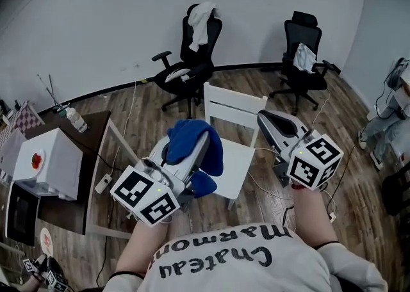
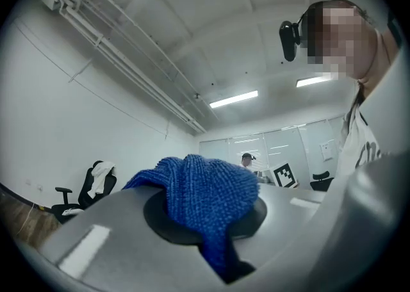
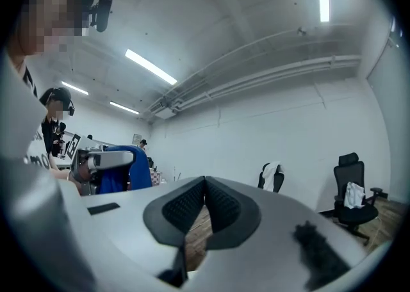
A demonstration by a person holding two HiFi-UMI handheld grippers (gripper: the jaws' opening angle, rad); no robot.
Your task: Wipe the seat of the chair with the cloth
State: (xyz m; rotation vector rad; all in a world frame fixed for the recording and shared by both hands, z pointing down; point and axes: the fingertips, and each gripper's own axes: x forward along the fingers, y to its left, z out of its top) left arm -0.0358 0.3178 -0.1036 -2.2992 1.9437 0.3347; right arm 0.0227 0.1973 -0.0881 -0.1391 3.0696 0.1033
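left hand-held gripper (image 1: 202,148): jaws clamped on the blue cloth (image 2: 206,193); held up and pointing out across the room.
cloth hold: pinched partway in. A bunch stands over the jaw tips and a tail hangs below them.
cloth handling: knitted microfibre by the look, so likely soft, light and limp. It will fold and drag rather than push. It is not fragile and not slippery.
better hold (judgement): the grip looks firm enough. For wiping, let a loose pad hang past the tips so cloth, not jaw, meets the seat.
right hand-held gripper (image 3: 204,188): jaws together at the tips, nothing between them, only floor showing through the slit below. It is off to the right of the left one.
chair seat (image 1: 242,156): white, flat, looks hard. It lies just ahead of both grippers, partly under the cloth in the head view. The cloth appears to be apart from it, though the height is hard to judge.
chair back (image 1: 234,106): white panel at the far side of the seat.
task stage (judgement): cloth in hand, wipe not yet begun.
risk: the hanging tail could snag on the seat edge.
farther out: two black office chairs (image 1: 191,54) by the far wall.
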